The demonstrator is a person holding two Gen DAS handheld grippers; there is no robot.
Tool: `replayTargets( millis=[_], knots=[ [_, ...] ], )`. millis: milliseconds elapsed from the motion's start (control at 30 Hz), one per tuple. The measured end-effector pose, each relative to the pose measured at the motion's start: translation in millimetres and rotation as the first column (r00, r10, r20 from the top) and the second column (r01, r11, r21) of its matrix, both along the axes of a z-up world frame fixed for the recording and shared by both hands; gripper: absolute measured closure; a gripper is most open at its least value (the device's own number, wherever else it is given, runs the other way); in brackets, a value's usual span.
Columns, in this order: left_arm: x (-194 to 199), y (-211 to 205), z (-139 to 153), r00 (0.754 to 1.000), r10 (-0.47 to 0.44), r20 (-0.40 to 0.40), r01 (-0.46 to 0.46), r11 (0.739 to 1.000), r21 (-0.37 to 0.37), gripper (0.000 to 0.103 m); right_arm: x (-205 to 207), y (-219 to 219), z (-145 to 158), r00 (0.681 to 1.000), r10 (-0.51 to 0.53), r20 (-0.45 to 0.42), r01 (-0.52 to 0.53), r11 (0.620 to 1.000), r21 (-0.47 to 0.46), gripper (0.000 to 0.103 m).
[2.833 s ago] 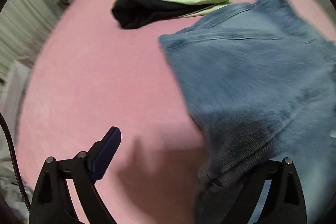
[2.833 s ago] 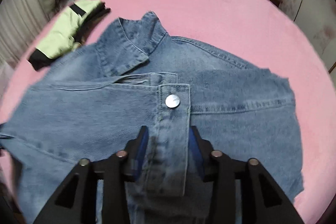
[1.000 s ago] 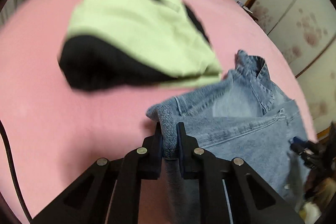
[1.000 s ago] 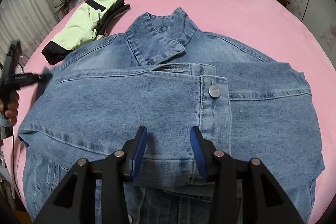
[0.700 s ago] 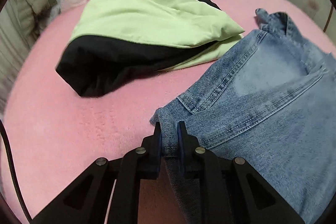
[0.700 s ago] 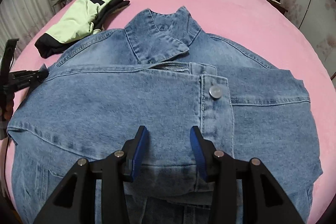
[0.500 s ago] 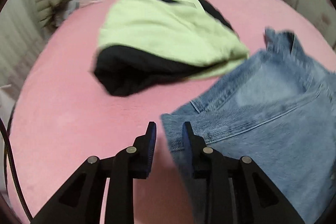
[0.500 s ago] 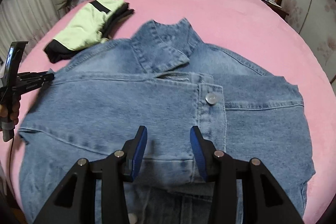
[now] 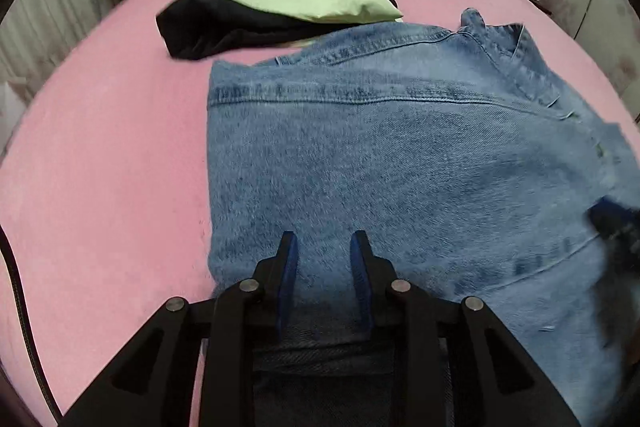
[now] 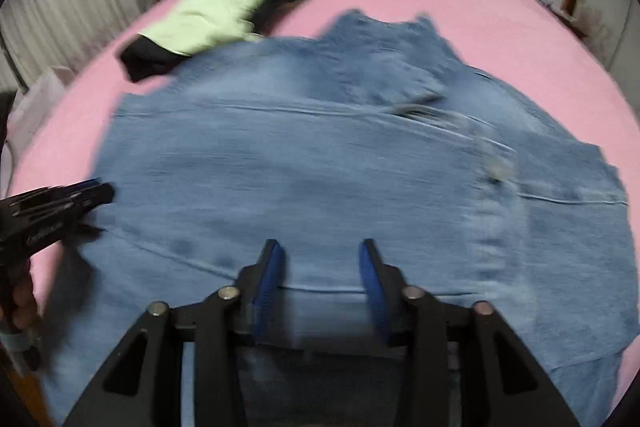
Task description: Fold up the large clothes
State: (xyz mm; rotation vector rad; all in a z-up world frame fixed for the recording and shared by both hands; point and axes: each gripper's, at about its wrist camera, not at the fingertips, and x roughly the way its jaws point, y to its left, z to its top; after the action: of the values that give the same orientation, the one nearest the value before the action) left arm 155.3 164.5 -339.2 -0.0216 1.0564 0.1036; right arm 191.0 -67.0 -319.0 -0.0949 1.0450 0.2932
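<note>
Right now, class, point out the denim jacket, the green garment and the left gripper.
denim jacket [image 9: 400, 167], left wrist view, middle of the spread cloth
green garment [image 10: 216, 11], right wrist view, its light green top
left gripper [image 9: 323, 247], left wrist view, midway between fingertips

Right view smeared — denim jacket seams and button unreadable; its hem runs under the frame's bottom edge.

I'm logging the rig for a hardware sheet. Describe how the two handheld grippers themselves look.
Both look alike. The left gripper and right gripper have matte black angular frames with triangular cut-outs, round silver pivot pins and two narrow fingers faced with blue ridged pads. A black cable curves along the left edge of the left wrist view. White lettering on the left gripper's side is too blurred to read.
</note>
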Motion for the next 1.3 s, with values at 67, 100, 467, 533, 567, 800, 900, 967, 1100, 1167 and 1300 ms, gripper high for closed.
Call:
replayTargets(
  millis=[67,100,467,533,567,800,900,967,1100,1167,1300],
  knots=[
    [1.9,-5.7,4.3,1.000,-0.008,-0.014,0.009,0.999,0.038,0.072,1.2,-22.0,1.7,0.998,-0.054,-0.018,0.054,0.999,0.005,0.071],
    [3.1,-6.1,9.4,1.000,-0.006,-0.027,0.008,0.999,0.046,0.071,1.7,-35.5,4.7,0.996,-0.083,-0.046,0.084,0.996,0.029,0.073],
    [-59.6,-42.4,120.0,0.998,0.015,0.061,-0.017,0.999,0.030,0.035,-80.8,-111.5,94.0,0.994,-0.096,-0.043,0.099,0.992,0.073,0.073],
    [-74.3,-53.6,128.3,0.999,0.019,0.039,-0.019,1.000,-0.006,0.035,-94.8,-125.8,107.5,0.996,-0.089,-0.031,0.091,0.993,0.071,0.073],
    [-80.0,-57.3,130.9,0.999,0.026,0.040,-0.025,0.999,-0.023,0.035,-98.3,-130.7,111.0,0.996,-0.087,-0.025,0.088,0.994,0.068,0.073],
    [-127.1,-94.3,155.4,0.998,0.021,0.052,-0.013,0.989,-0.146,0.035,-130.3,-174.4,129.6,0.994,-0.084,-0.063,0.088,0.995,0.053,0.070],
    [-140.7,-106.1,166.4,0.998,0.028,0.048,-0.017,0.979,-0.204,0.035,-145.7,-189.4,139.2,0.996,-0.078,-0.038,0.080,0.995,0.060,0.068],
    [-148.7,-110.7,173.5,0.998,0.042,0.049,-0.030,0.973,-0.229,0.033,-154.4,-194.2,146.5,0.997,-0.078,-0.007,0.078,0.995,0.054,0.066],
    [-163.0,-115.5,183.7,0.998,0.025,0.056,-0.010,0.970,-0.244,0.028,-171.2,-198.8,158.7,0.998,-0.064,0.027,0.061,0.995,0.084,0.062],
    [-168.1,-115.1,182.8,0.999,0.002,0.043,0.008,0.971,-0.239,0.024,-182.5,-200.2,162.7,0.996,-0.064,0.054,0.057,0.992,0.110,0.062],
    [-183.1,-110.1,174.4,1.000,-0.020,0.022,0.023,0.981,-0.195,0.024,-206.5,-202.3,163.6,0.990,-0.096,0.098,0.083,0.987,0.136,0.062]
  ],
)
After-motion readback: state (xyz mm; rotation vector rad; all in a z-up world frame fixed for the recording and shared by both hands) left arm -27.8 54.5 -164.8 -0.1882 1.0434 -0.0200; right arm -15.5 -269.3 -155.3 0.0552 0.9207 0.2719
